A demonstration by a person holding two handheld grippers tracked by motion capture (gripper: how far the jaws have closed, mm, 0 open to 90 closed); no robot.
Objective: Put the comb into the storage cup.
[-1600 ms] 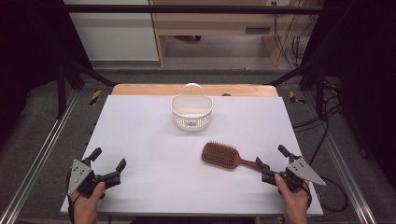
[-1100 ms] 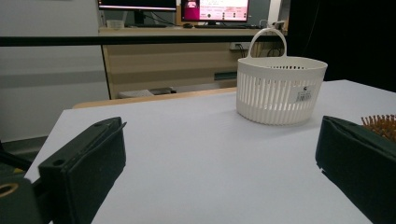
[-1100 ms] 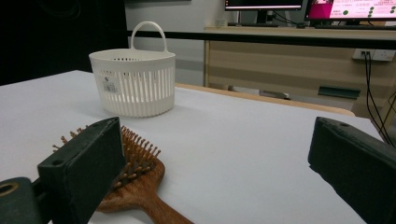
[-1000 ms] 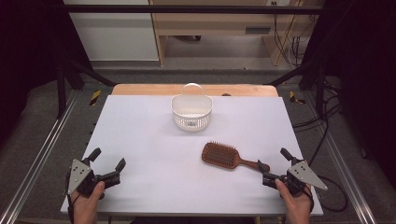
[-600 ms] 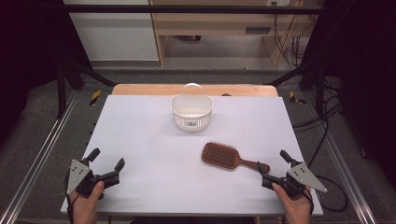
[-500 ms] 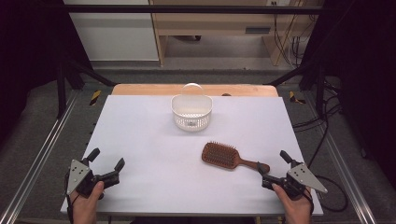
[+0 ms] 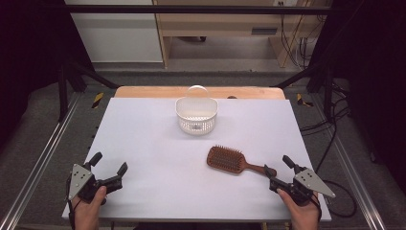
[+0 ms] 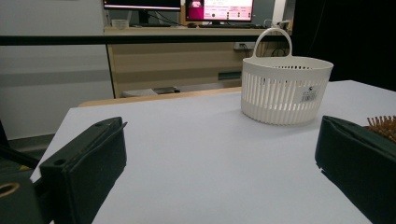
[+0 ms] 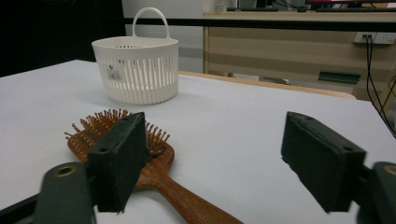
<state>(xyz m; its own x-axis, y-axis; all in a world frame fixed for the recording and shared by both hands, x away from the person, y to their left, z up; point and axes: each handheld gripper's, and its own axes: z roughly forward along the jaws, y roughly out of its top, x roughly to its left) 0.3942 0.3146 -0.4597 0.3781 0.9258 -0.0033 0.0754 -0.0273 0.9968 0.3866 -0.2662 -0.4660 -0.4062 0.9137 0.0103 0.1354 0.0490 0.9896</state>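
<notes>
- The hairbrush (image 7: 233, 160) lies flat on the white counter (image 7: 158, 158), right of centre and toward the near edge, bristles up.
- Its long axis runs on a slant: the oval head points toward the far left of the counter, the handle toward the near right corner.
- The right claw (image 7: 277, 170) rests low at the near right edge with its jaws apart. The handle's end lies at the left jaw's tip; whether they touch cannot be told.
- In the right gripper view the wooden handle passes under the left jaw and the bristled head (image 9: 116, 128) shows just past it; the right jaw stands over bare counter.
- The left claw (image 7: 109, 165) sits at the near left corner, jaws apart, holding nothing, well apart from the hairbrush.
- A white slatted basket (image 7: 196, 115) stands upright near the far edge, centre, handle raised, behind the brush head and apart from it.
</notes>
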